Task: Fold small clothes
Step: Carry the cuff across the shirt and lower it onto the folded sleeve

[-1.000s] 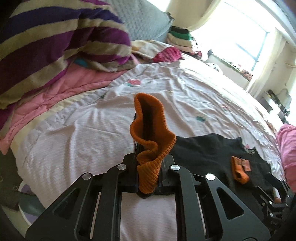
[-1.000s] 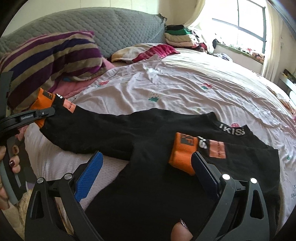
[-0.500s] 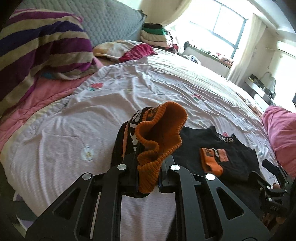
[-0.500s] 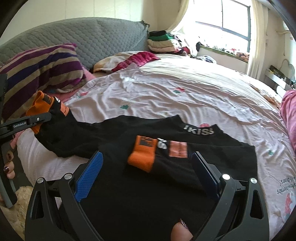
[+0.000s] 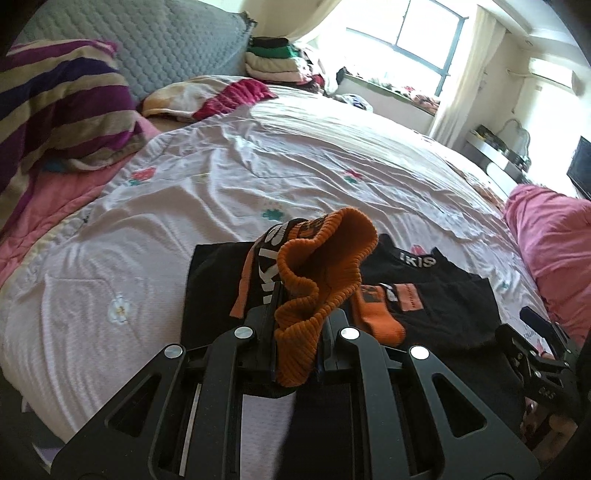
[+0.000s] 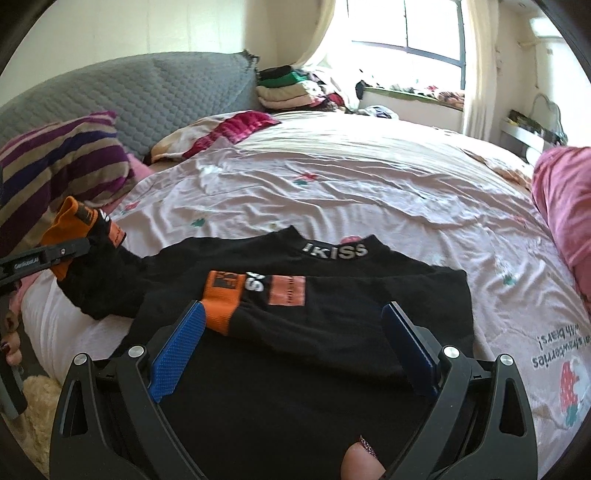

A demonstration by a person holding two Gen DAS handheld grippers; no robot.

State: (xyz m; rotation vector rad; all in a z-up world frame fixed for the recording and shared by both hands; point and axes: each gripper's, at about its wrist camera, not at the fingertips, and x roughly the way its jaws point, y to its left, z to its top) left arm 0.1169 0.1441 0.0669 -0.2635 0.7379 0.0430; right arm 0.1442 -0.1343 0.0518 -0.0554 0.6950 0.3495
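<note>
The black sweater (image 6: 303, 332) lies spread on the bed (image 6: 369, 177), its collar with white lettering pointing toward the window (image 6: 432, 33) and its body reaching to the near edge of the bed.

Left wrist view: the left hand-held gripper (image 5: 295, 332) is pressed together on the orange ribbed cuff (image 5: 321, 280) of one sleeve. The cuff bunches up above the fingers and hides part of the sweater behind it. This view alone shows the pinch from close by. It also shows the right hand-held gripper (image 5: 535, 347) as a dark shape at the right side of the sweater, too small and dark to judge there.

Right wrist view: the right hand-held gripper (image 6: 291, 343) stands spread wide above the sweater, its blue pads (image 6: 177, 347) apart on either side of the chest, with nothing pinched between them. The second orange cuff (image 6: 221, 299) lies folded across the sweater's chest, just beside the left blue pad; whether they touch cannot be told. This view alone shows the held sleeve (image 6: 110, 280) from the side: it runs off the sweater's left shoulder to the left hand-held gripper (image 6: 55, 254), lifted clear of the bed near the striped pillow (image 6: 62, 162). A fingertip with a painted nail (image 6: 364, 461) shows at the bottom edge, below the sweater's hem side.

A pink blanket (image 6: 565, 206) lies to the right of the sweater, well apart from it.
</note>
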